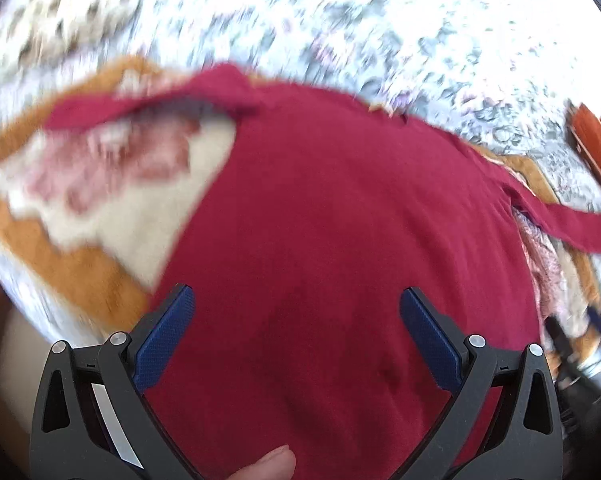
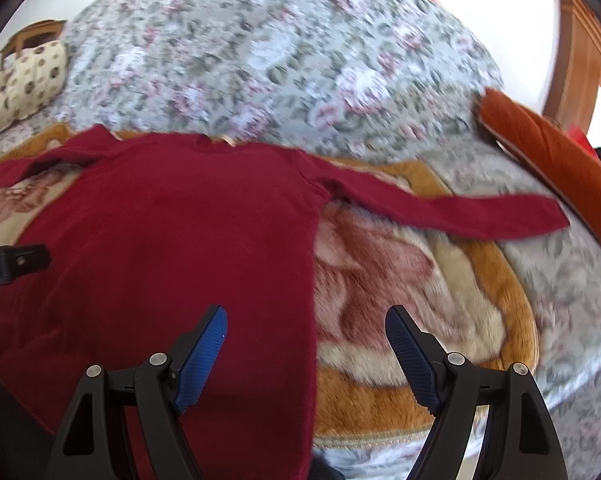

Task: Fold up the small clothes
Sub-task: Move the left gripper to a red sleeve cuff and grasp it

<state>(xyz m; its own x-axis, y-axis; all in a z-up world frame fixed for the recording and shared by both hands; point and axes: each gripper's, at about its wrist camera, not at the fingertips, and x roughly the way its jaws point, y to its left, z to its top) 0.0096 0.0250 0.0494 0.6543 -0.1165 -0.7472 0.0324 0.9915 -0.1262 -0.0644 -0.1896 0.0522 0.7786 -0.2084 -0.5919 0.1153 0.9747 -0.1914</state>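
A dark red long-sleeved top (image 2: pixel 172 232) lies spread flat on a plush blanket, neck away from me. Its right sleeve (image 2: pixel 460 212) stretches out to the right; its left sleeve (image 2: pixel 40 164) points left. In the left wrist view the top (image 1: pixel 340 220) fills the middle. My left gripper (image 1: pixel 296 304) is open and empty above the top's body. My right gripper (image 2: pixel 306 320) is open and empty above the top's right side edge, its left finger (image 2: pixel 204 344) over the cloth. The left gripper's body (image 2: pixel 12 264) shows at the left edge of the right wrist view.
The orange, cream and pink blanket (image 2: pixel 400 320) lies on a bed with a floral bedspread (image 2: pixel 280 60). A dotted pillow (image 2: pixel 24 80) sits at the far left. An orange-brown cushion (image 2: pixel 548 148) and wooden frame stand at the right.
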